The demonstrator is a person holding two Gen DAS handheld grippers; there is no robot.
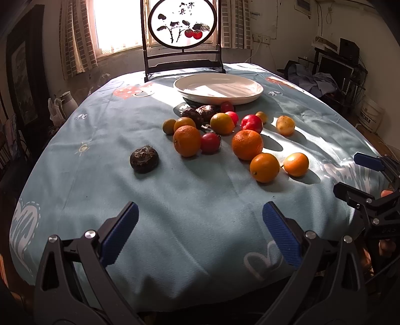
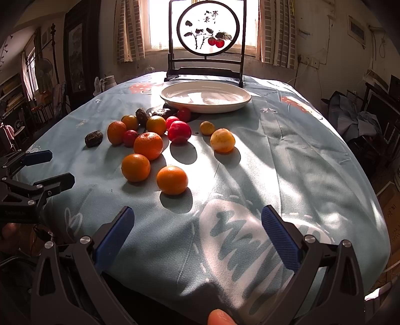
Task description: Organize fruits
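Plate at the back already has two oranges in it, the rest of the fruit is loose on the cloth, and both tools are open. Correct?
Not quite. The plate has nothing in it; both wrist views show its inside bare. All the fruit, oranges included, lies loose on the cloth, and the left tool and right tool are open.

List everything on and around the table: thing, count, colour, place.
plate: one, white, nothing on it, far side of table.
oranges: about seven, orange, some greenish, clustered mid-table before the plate.
red fruits: four, red, scattered within the cluster.
yellow fruits: two, yellow, right edge of cluster.
dark wrinkled fruits: three, brown-black; one alone at left, two near the plate.
decorative screen: one, dark frame, round painted panel, behind the plate.
tablecloth: one, light blue, printed, covering the table.
left gripper: open, blue pads, above near table edge.
right gripper: open, blue pads, above near edge.
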